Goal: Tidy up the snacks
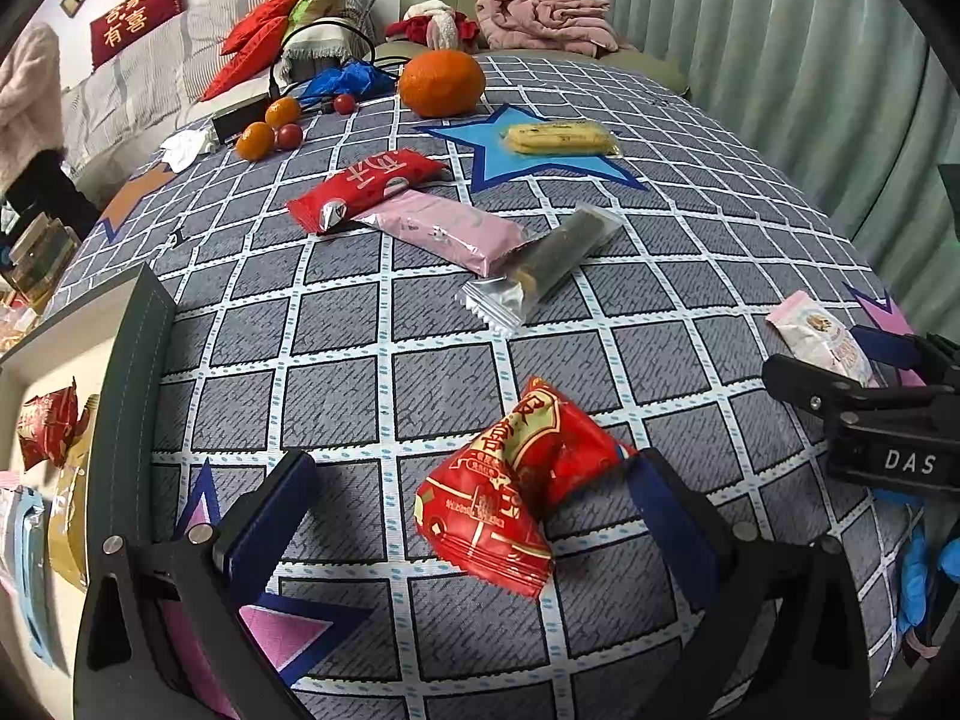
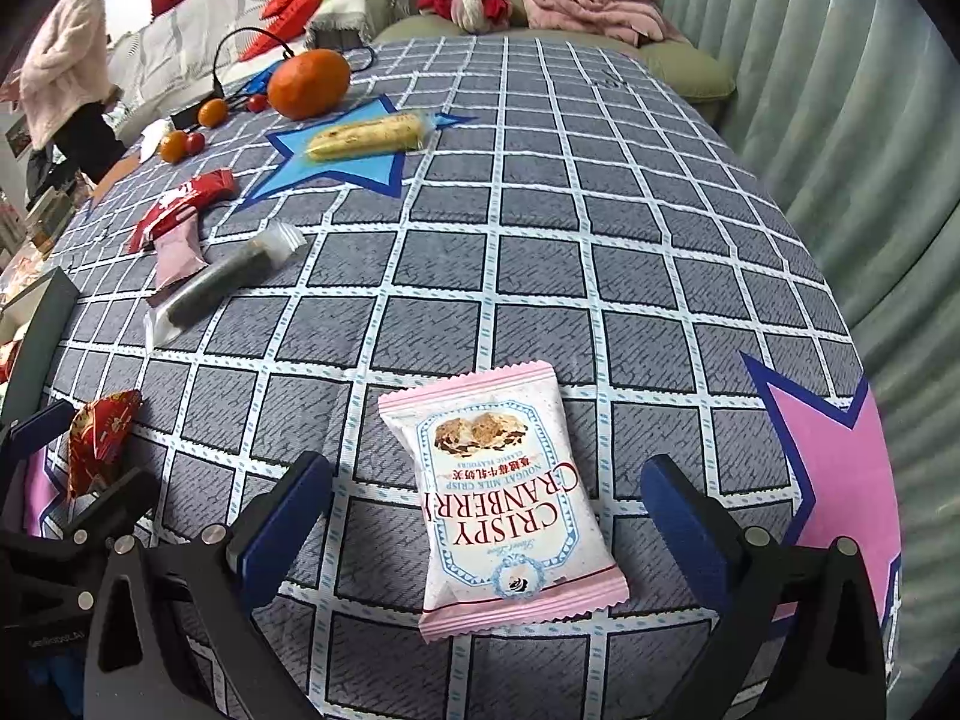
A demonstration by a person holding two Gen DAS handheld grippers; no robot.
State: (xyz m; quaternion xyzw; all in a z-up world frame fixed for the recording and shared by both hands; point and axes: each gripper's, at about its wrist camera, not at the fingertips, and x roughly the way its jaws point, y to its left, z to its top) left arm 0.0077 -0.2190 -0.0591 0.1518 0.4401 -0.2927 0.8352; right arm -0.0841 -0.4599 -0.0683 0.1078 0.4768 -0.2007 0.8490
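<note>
Left gripper (image 1: 471,516) points steeply down at the grey checked tablecloth (image 1: 360,324), jaws spread wide. A crinkled red-and-gold foil snack packet (image 1: 507,489) lies on the cloth between the blue pads; its right end sits just at the right pad (image 1: 666,531), the left pad is well apart from it. No squeeze visible, so not gripped.

Right gripper (image 2: 486,516) also tilts steeply down, jaws wide open. A pink-and-white cranberry nougat crisp packet (image 2: 501,498) lies flat between the fingers, clear of both pads.

Further snacks toward 12 o'clock in the left wrist view: a clear-wrapped dark bar (image 1: 540,270), a pale pink foil wrapper (image 1: 444,228) and a red foil wrapper (image 1: 366,186) overlapping it, and a yellow biscuit bar in clear wrap (image 1: 561,138) on a blue star patch. A large orange (image 1: 441,83) sits beyond. At 9 o'clock, a dark-edged box (image 1: 129,372) holds several packets.
</note>
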